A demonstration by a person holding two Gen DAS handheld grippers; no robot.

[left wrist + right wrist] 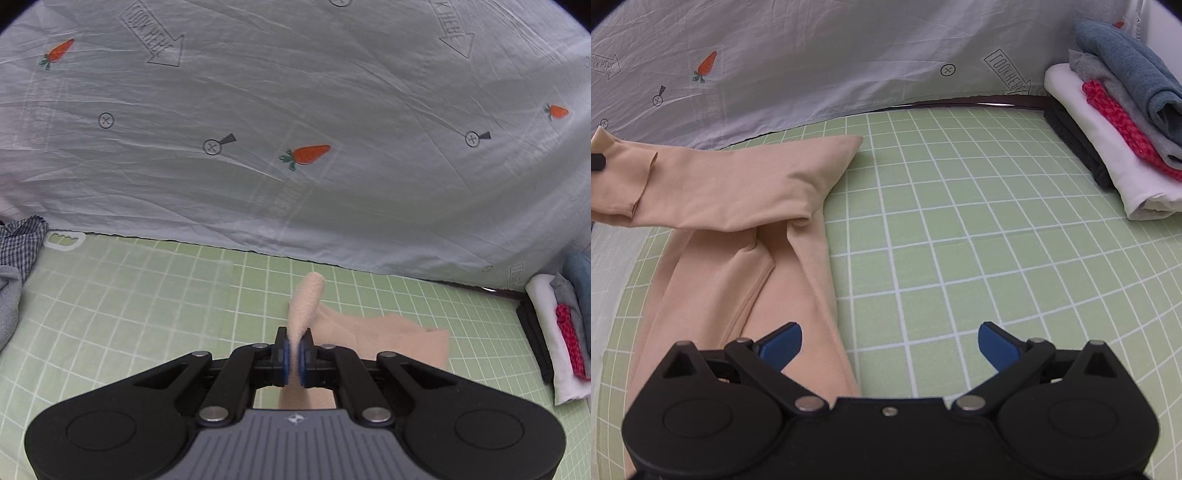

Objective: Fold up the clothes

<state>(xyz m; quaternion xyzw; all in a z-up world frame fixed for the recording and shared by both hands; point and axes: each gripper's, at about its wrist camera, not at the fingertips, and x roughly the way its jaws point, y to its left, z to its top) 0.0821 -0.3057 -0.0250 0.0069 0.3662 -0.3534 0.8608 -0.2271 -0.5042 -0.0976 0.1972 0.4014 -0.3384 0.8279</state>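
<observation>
"LOOK HERE" arrows, backdrop sheet [258, 92]

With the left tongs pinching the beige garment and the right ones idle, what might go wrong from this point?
1. The left tongs are shut on only a narrow bunch of the beige stretchy garment; it may slip out mid-fold.
2. The right tongs are open above the green grid mat, holding nothing, so pulling may drag the whole garment.
3. The sleeve already lies twisted across the body; folding on could trap creases.
</observation>
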